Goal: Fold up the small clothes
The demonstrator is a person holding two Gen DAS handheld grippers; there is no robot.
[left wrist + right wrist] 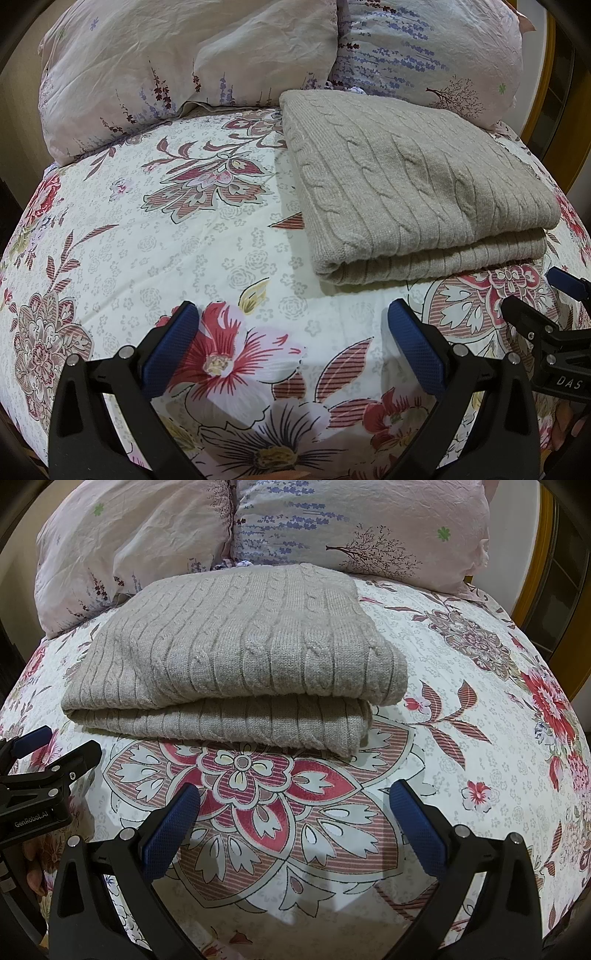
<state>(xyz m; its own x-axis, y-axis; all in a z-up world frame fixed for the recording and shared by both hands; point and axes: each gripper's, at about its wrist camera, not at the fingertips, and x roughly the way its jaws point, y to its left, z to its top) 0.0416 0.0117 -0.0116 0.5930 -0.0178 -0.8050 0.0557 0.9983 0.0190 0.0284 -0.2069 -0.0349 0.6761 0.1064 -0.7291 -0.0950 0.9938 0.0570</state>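
Observation:
A beige cable-knit sweater (pixel 413 184) lies folded in layers on the floral bedspread (pixel 166 229); it also shows in the right wrist view (pixel 236 653). My left gripper (pixel 291 314) is open and empty, hovering over the bedspread just short of the sweater's near left corner. My right gripper (pixel 295 794) is open and empty, just short of the sweater's near folded edge. The right gripper shows at the right edge of the left wrist view (pixel 535 295). The left gripper shows at the left edge of the right wrist view (pixel 62 746).
Two floral pillows (pixel 177 62) (pixel 369 520) lean at the head of the bed behind the sweater. A yellow wooden frame (pixel 543 565) stands at the right. The bedspread (pixel 461 686) stretches to the right of the sweater.

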